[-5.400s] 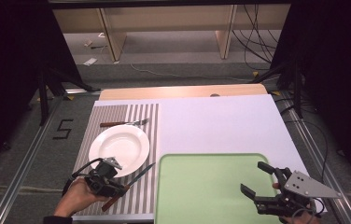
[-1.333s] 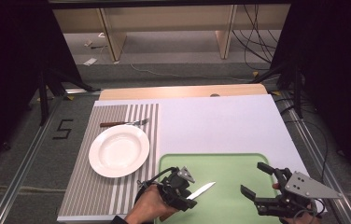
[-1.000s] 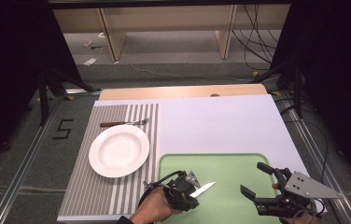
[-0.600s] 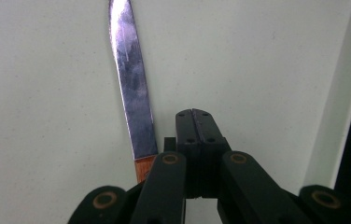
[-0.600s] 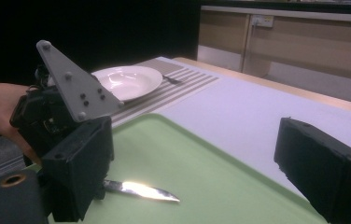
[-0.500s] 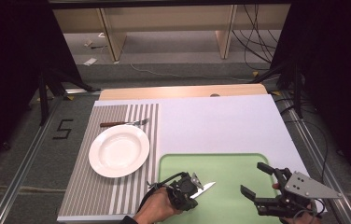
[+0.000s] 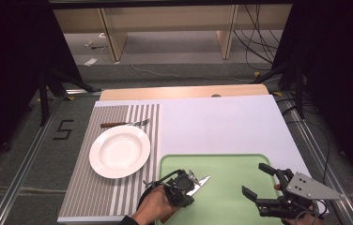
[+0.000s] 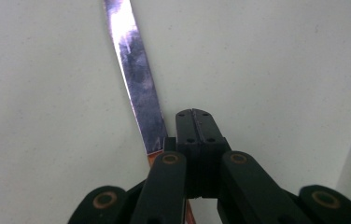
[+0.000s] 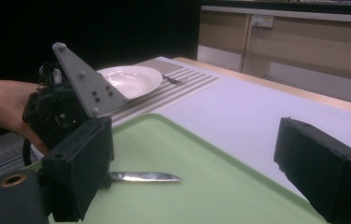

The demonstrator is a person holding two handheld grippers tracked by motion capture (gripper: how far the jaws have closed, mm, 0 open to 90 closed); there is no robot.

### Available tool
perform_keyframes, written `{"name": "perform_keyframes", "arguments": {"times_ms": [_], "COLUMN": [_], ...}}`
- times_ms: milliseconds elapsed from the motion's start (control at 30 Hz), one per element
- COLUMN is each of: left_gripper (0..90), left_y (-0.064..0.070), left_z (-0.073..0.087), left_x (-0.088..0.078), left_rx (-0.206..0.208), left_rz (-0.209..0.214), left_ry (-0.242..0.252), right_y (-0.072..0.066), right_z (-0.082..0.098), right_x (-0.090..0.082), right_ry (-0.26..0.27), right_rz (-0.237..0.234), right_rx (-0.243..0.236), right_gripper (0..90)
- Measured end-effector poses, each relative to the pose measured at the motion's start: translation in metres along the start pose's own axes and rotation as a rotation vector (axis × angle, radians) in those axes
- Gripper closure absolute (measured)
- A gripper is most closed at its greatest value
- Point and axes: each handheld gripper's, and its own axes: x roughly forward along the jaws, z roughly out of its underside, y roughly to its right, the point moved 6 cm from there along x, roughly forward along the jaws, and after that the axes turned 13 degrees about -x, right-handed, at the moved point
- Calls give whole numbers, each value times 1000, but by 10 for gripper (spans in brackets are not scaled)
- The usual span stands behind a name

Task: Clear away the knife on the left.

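Your desk point(image 7: 221, 122) is wearing a pale lilac cover, with a strip of bare wood showing along its far edge. A grey striped placemat point(image 7: 95, 197) is lying on its left part, reaching from the far side to the near edge. A green tray point(image 7: 231, 168) is sitting on the near part, its left rim just beside the placemat.

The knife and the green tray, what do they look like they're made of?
Knife: polished metal blade, likely steel, going by its mirror-like glare; a brownish handle, maybe wood, shows by the left hand-held gripper. Green tray: probably matte plastic, with an even pale green colour, a soft sheen and a moulded rounded rim.
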Motion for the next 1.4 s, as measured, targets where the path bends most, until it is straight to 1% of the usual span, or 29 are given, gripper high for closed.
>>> {"name": "perform_keyframes", "arguments": {"times_ms": [133, 267, 367, 433, 467, 633, 733, 767, 900, 1200, 1233, 1400], "left_gripper": [898, 898, 898, 898, 898, 898, 898, 898, 898, 898, 898, 898], "left_y": [-2, -6, -9, -12, -13, -21, -26, -27, -32, -47, -48, -51], "left_z": [2, 4, 5, 5, 6, 6, 7, 7, 9, 13, 13, 15], "left_x": [-1, -3, -5, -6, -6, -9, -10, -11, -13, -19, -19, -21], "left_rx": [-2, -13, -23, -21, -17, -45, -55, -62, -65, -106, -113, -119], "left_rz": [-1, -4, -8, -12, -5, -17, -23, -20, -26, -44, -46, -47], "left_ry": [-11, -21, -20, -19, -15, -8, -7, -7, -12, -9, -8, -11], "right_y": [0, 0, 0, 0, 0, 0, -1, 0, 0, 0, 0, 0], "right_z": [0, 0, 0, 0, 0, 0, 0, 0, 0, 0, 0, 0], "right_x": [0, 0, 0, 0, 0, 0, 0, 0, 0, 0, 0, 0], "right_ry": [0, 1, 1, 1, 1, 1, 0, 1, 0, 1, 1, 1], "right_rz": [0, 1, 0, 0, 0, -1, -1, 0, -1, -1, -1, -1], "right_rx": [-1, -2, -3, -3, -3, -4, -3, -4, -3, -3, -4, -4], "right_gripper": [130, 130, 130, 130, 130, 130, 131, 131, 131, 131, 131, 131]}}
